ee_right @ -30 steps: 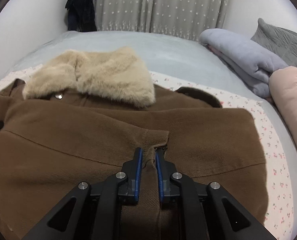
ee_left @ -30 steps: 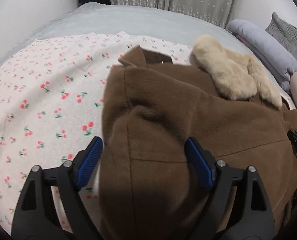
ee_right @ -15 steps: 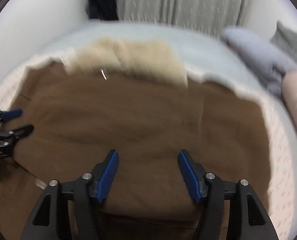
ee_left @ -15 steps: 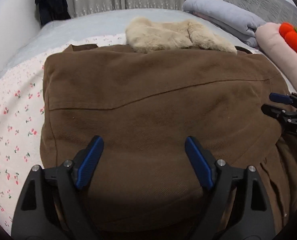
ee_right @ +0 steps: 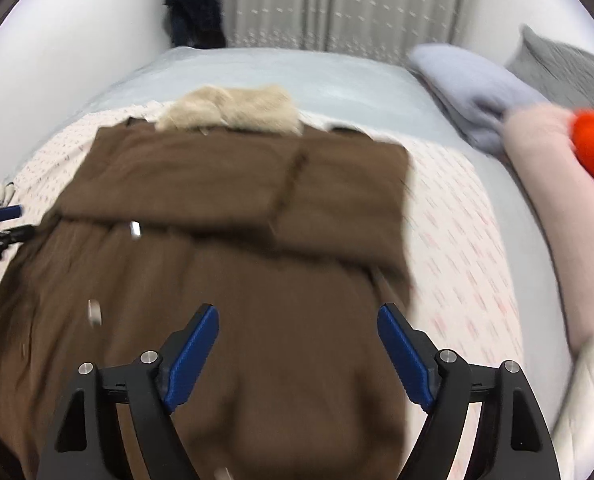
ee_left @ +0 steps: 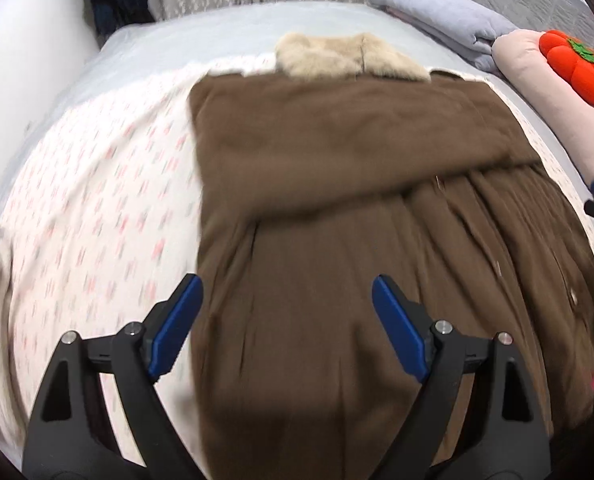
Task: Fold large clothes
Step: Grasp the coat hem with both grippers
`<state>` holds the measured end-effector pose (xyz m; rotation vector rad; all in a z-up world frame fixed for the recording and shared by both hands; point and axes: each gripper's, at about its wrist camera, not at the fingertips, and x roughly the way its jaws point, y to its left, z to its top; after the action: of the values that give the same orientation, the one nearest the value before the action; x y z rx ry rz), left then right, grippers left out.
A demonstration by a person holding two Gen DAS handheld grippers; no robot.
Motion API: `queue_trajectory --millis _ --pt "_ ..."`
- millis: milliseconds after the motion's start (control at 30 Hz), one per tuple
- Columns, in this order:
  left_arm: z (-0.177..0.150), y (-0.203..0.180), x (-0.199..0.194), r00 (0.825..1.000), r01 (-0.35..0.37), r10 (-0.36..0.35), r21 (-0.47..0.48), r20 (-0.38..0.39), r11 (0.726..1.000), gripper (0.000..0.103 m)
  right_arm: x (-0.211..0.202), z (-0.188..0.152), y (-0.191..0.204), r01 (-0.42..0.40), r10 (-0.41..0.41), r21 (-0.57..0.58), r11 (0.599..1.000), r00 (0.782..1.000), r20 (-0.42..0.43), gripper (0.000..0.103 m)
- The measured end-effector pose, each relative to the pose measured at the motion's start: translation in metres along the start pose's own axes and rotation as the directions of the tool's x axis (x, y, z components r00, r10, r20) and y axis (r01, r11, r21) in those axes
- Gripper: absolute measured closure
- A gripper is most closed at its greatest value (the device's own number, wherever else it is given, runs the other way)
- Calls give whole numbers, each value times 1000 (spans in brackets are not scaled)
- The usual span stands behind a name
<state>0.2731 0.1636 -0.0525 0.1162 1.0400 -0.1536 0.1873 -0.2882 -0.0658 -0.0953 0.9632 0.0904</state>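
Note:
A large brown coat (ee_left: 337, 208) with a beige fur collar (ee_left: 349, 58) lies on a cherry-print sheet (ee_left: 97, 184) on the bed. Its sleeves are folded across the upper body. It also shows in the right wrist view (ee_right: 237, 240), with the collar (ee_right: 233, 114) at the far end. My left gripper (ee_left: 287, 324) is open and empty above the coat's lower left part. My right gripper (ee_right: 297, 354) is open and empty above the lower right part. Both views are motion-blurred.
A folded lavender blanket (ee_left: 437, 20), a pink pillow (ee_left: 557, 92) and an orange pumpkin cushion (ee_left: 577, 68) lie along the right side. Grey pillow and curtains stand at the back. Dark clothes (ee_right: 195, 4) hang in the far corner. The sheet (ee_right: 457, 220) is bare beside the coat.
My right gripper let go of the coat fold and opened. Both grippers pulled back toward the coat's hem, so more of the coat shows. The sleeves now lie folded over the body.

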Motion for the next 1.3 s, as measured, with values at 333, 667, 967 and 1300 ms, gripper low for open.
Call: queue_trajectory --millis 333,667,967,1300 --pt "-107 27 -47 985 112 -130 -153 -111 982 16 -60 -146 -63 -84 106 252 964 991 -76 19" --pt "-180 37 -28 855 327 -457 -431 -244 841 17 -42 -187 -51 -344 418 427 836 904 -90 19" --pt "-195 44 -68 905 330 -414 -457 -96 826 95 -66 -198 -89 -305 335 548 779 941 49 91" --pt "-224 74 -75 965 150 -226 -430 -130 890 97 -38 -218 -83 -177 265 516 838 959 -101 91"
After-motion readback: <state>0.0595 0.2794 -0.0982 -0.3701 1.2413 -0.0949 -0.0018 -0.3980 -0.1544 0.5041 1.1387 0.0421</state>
